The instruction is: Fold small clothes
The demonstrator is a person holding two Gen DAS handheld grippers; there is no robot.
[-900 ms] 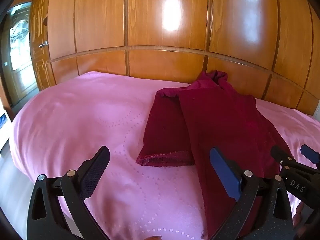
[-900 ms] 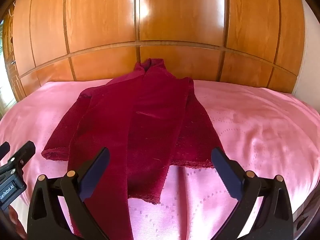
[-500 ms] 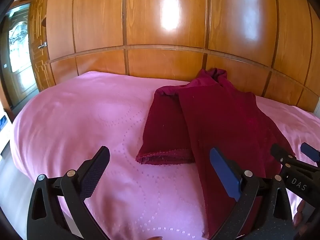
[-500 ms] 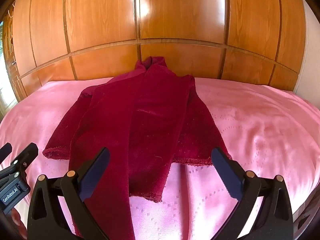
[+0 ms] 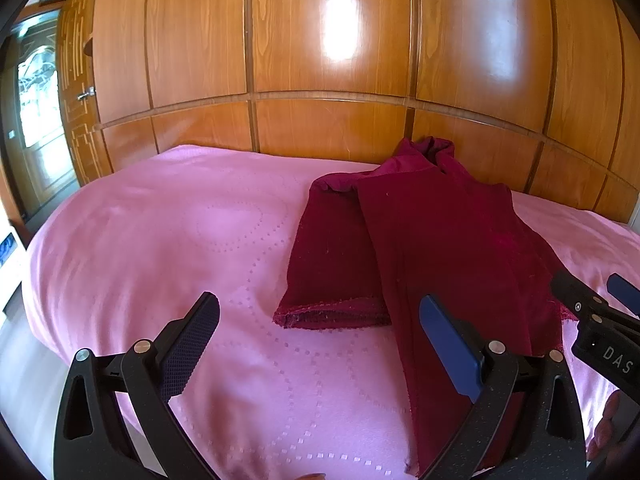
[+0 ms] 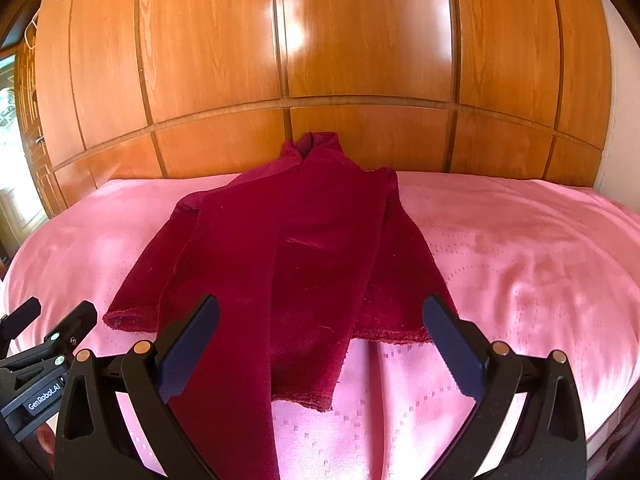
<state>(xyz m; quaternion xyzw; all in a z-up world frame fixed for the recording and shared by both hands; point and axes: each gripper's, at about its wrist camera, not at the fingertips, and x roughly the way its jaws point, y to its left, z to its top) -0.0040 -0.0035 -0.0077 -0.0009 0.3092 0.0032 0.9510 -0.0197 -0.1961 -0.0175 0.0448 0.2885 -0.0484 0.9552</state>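
**Garment lies lengthwise, straight ahead of both tools**

At the bottom of the left wrist view, the left tool (image 5: 320, 344) stands wide and holds nothing. At the bottom of the right wrist view, the right tool (image 6: 320, 344) is also wide and holds nothing. The dark red garment (image 6: 296, 264) lies on the pink bed (image 6: 520, 264), with its long axis running from the lower frame up to the collar at the wooden wall (image 6: 360, 40). A long front strip reaches down between the right tool's fingers, so I judge the right tool is nearer to it. For the left tool, the garment (image 5: 440, 240) lies to the right of the frame.
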